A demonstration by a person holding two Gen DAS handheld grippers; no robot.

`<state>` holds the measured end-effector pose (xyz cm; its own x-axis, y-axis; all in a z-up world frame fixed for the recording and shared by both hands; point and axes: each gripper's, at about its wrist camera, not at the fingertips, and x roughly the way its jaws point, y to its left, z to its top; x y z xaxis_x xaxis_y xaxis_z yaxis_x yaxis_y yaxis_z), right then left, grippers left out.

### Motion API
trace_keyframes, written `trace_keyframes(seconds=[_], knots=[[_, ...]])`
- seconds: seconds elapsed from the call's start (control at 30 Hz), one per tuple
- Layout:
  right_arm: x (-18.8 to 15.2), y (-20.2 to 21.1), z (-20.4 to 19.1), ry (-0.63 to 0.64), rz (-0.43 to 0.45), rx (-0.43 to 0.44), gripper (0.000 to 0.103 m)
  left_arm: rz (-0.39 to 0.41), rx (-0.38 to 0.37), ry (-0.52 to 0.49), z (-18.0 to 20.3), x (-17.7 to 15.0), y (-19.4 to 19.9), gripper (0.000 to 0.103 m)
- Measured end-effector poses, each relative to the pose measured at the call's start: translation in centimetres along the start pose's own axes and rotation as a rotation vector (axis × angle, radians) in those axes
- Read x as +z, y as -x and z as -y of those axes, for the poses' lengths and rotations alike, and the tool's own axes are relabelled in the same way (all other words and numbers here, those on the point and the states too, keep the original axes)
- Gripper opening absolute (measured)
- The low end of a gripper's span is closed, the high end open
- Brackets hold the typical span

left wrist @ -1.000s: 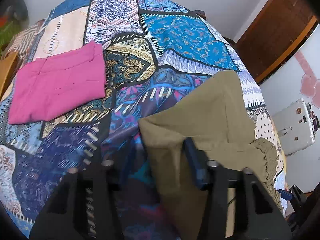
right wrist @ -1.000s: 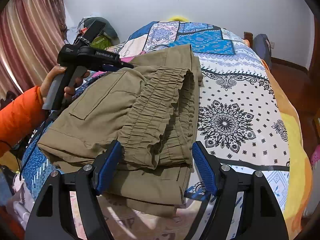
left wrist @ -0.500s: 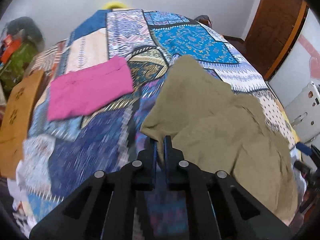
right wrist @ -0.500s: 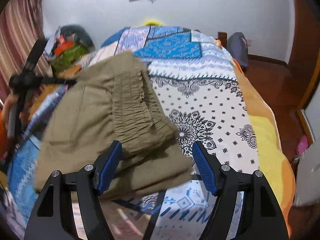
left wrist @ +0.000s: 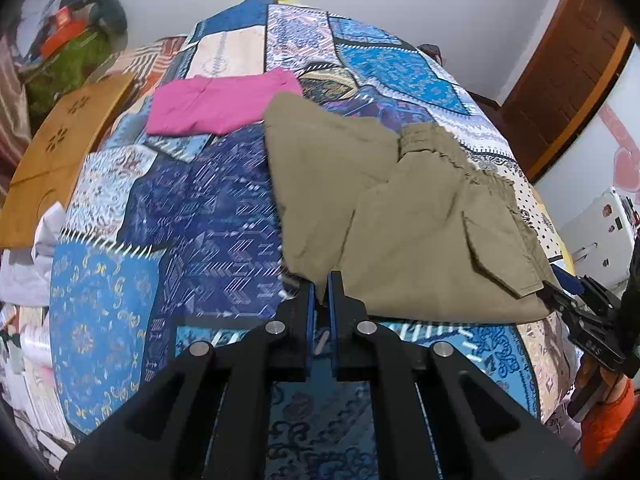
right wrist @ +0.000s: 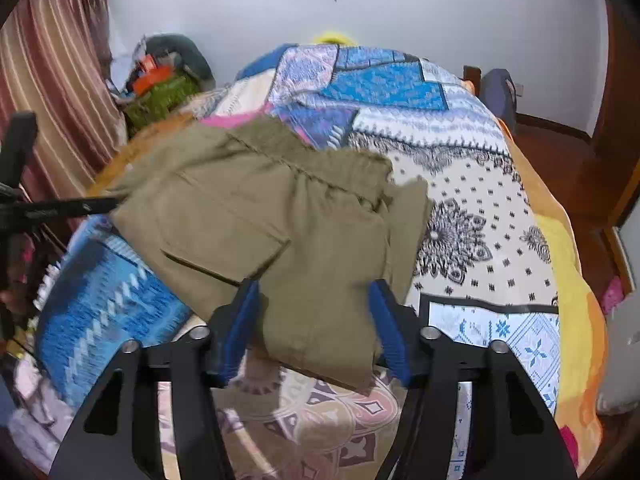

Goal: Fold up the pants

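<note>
Lying folded on patchwork-patterned bedspread (left wrist: pixel 208 216): olive-khaki cotton pants (left wrist: pixel 420 208), elastic waistband toward far side, flap pocket facing up. Left gripper (left wrist: pixel 319 292) clenched, jaws nearly touching, with near edge of pants pinched between them; exact amount of cloth caught hidden by black fingers. Right gripper (right wrist: pixel 314 312) part-way apart, jaws just been closing, near end of pants between blue pads (right wrist: pixel 240 320); contact with cloth hard to judge through blur. Pink folded garment (left wrist: pixel 216 106) beyond pants, partly covered by them in right wrist view. Orange sleeve (left wrist: pixel 608 420) cut off at frame edge.
</note>
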<state>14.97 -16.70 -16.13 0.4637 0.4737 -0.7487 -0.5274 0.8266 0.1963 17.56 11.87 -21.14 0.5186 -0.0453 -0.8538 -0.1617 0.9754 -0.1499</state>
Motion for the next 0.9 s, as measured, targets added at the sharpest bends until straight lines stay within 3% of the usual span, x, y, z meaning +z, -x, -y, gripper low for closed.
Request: trace_keyframes(seconds=[0.1, 0.27, 0.33, 0.47, 0.6, 0.73, 0.9], knots=[[-0.3, -0.1, 1.0, -0.017, -0.002, -0.014, 0.031, -0.015, 0.03, -0.011, -0.4, -0.6, -0.5, 0.007], [-0.3, -0.2, 1.5, 0.006, -0.016, -0.078, 0.029, -0.009, 0.143, -0.048, -1.6, -0.9, -0.4, 0.006], [0.0, 0.2, 1.8, -0.006, -0.024, -0.079, 0.03, -0.012, 0.128, -0.063, -2.2, -0.4, 0.0, 0.006], [1.2, 1.8, 1.9, -0.03, 0.023, -0.045, 0.032, 0.059, 0.115, -0.157, -1.0, 1.2, 2.2, 0.006], [3.0, 1.9, 1.3, -0.02, 0.073, -0.018, 0.032, 0.095, 0.011, -0.275, 2.7, 3.6, 2.9, 0.006], [4.9, 0.0, 0.2, -0.009, 0.072, 0.035, 0.032, 0.038, -0.095, -0.362, 6.7, 5.3, 0.3, 0.007], [5.7, -3.7, -1.1, 0.029, -0.003, 0.072, 0.032, -0.056, -0.086, -0.435, 10.1, 6.3, -5.3, 0.007]])
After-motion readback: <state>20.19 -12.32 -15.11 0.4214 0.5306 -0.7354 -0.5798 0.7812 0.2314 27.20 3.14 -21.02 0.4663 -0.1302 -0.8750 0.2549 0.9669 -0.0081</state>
